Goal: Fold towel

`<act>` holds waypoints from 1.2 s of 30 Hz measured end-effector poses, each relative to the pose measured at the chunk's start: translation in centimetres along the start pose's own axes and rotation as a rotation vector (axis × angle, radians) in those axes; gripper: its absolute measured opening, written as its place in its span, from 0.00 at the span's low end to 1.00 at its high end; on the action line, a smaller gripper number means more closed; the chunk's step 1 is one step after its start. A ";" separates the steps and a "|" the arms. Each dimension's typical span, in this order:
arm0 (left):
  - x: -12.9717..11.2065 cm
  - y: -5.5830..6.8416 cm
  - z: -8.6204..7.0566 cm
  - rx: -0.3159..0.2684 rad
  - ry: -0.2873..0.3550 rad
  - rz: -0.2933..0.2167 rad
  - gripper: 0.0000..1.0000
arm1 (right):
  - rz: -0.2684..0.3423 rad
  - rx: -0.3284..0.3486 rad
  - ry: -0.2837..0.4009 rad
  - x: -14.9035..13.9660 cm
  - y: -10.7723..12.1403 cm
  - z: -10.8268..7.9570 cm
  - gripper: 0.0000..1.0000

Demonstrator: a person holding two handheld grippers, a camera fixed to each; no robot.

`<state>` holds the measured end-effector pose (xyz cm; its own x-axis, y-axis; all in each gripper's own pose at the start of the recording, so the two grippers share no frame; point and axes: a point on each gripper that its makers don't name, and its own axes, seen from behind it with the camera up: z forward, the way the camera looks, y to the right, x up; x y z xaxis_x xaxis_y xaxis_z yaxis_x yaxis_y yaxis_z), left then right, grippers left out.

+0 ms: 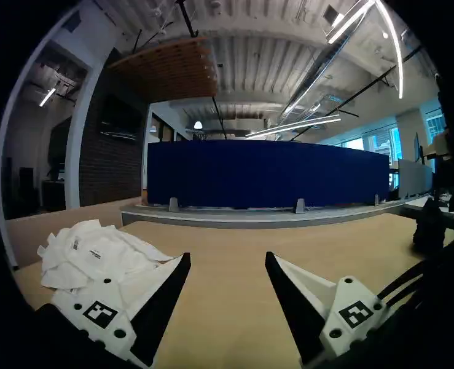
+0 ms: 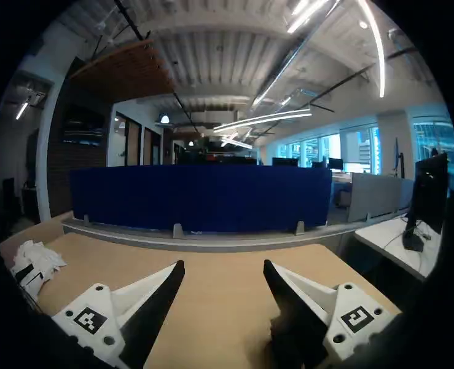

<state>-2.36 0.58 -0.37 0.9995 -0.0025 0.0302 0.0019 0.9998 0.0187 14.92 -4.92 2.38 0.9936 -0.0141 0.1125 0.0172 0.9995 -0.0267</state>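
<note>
Over the table (image 1: 325, 240), left tool (image 1: 227, 254), right tool (image 2: 223, 262), wide agape.

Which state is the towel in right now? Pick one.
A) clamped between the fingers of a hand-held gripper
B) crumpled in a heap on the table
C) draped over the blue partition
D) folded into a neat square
B: the white towel lies bunched and wrinkled on the wooden table, and the left hand-held gripper is open with nothing between its fingers.
</note>
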 end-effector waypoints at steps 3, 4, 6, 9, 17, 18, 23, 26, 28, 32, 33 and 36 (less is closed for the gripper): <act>-0.2 0.1 0.0 0.000 0.002 0.004 0.90 | -0.011 0.006 0.000 0.3 -0.1 0.1 1.00; -0.3 0.1 -0.1 0.001 0.002 0.006 0.90 | -0.013 0.007 0.001 0.4 -0.1 0.1 1.00; -0.4 0.2 -0.1 0.001 0.002 0.009 0.90 | -0.018 0.010 0.004 0.5 -0.1 0.1 1.00; -0.4 0.6 -0.1 -0.003 0.005 0.022 0.90 | -0.012 0.012 0.005 0.4 -0.1 0.1 1.00; -0.4 0.5 -0.1 -0.002 0.004 0.021 0.90 | 0.002 0.018 0.006 0.3 -0.1 0.0 1.00; -0.4 0.6 -0.1 -0.001 0.004 0.022 0.90 | 0.001 0.016 0.006 0.3 0.0 0.1 1.00; -0.3 0.6 0.0 -0.001 0.003 0.024 0.90 | 0.007 0.012 0.008 0.5 0.5 0.0 1.00; -0.3 0.6 0.1 -0.001 0.003 0.024 0.91 | 0.013 0.007 0.016 0.6 1.1 -0.1 1.00; -0.3 0.6 0.1 -0.001 0.003 0.023 0.92 | 0.017 0.001 0.024 0.7 1.6 -0.2 1.00; -0.4 0.6 0.1 -0.001 0.003 0.024 0.94 | 0.018 -0.005 0.039 0.8 2.4 -0.4 1.00; -0.4 0.6 0.1 -0.001 0.003 0.024 0.94 | 0.017 -0.004 0.041 0.8 2.6 -0.4 1.00; -0.4 0.6 0.1 -0.001 0.003 0.024 0.94 | 0.008 -0.008 0.049 1.0 3.4 -0.5 1.00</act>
<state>-2.73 1.14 -0.25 0.9994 0.0215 0.0276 -0.0220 0.9996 0.0173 15.98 -1.60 1.94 0.9979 -0.0080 0.0637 0.0103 0.9993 -0.0355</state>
